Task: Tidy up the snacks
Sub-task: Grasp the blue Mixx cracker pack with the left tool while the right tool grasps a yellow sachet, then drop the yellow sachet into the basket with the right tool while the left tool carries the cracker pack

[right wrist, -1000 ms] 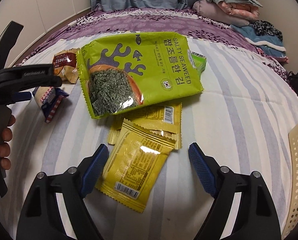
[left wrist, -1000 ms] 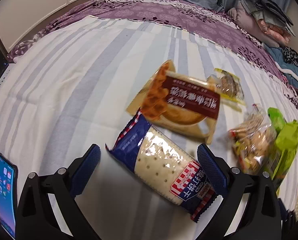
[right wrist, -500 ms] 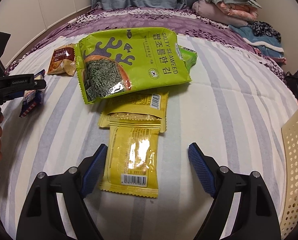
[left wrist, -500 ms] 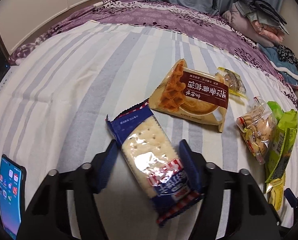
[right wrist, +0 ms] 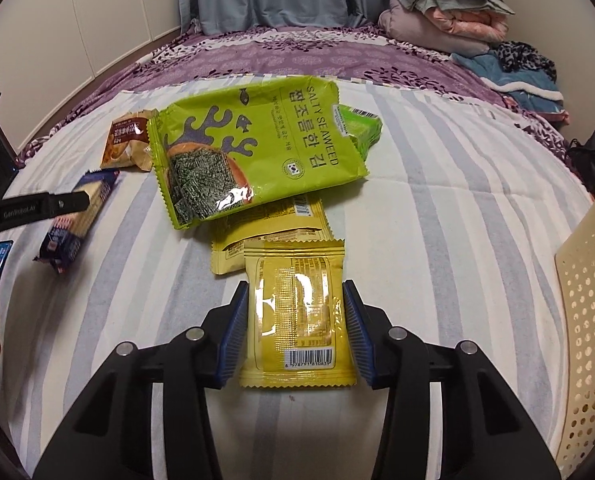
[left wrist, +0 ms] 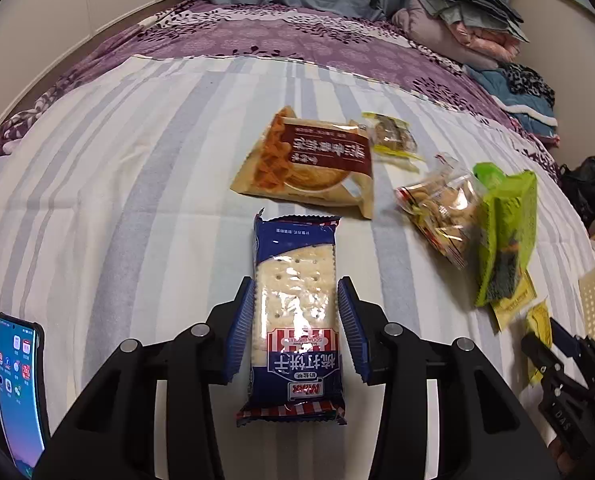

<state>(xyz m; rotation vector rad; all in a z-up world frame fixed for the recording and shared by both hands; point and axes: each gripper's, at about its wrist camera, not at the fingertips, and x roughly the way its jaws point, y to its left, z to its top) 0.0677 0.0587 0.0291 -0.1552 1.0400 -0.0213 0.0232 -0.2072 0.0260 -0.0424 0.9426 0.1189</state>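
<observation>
Both tools have just been closing since a second ago: the left tool (left wrist: 296,322) is now clamping the blue soda cracker pack (left wrist: 295,312) by its long edges, and the right tool (right wrist: 296,330) is clamping the yellow sachet (right wrist: 297,312). Both packets are sitting just above the striped bed sheet (left wrist: 117,200), with the green seaweed bag (right wrist: 253,152) lying beyond the sachet.

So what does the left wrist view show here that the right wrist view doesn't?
Only the left wrist view: a lit smartphone, a clear bag of pale biscuits, and the left gripper shut on the blue soda cracker pack. Only the right: the right gripper shut on the small yellow sachet, seen straight on. Both: green seaweed bag, brown waffle pack, perforated cream basket.
</observation>
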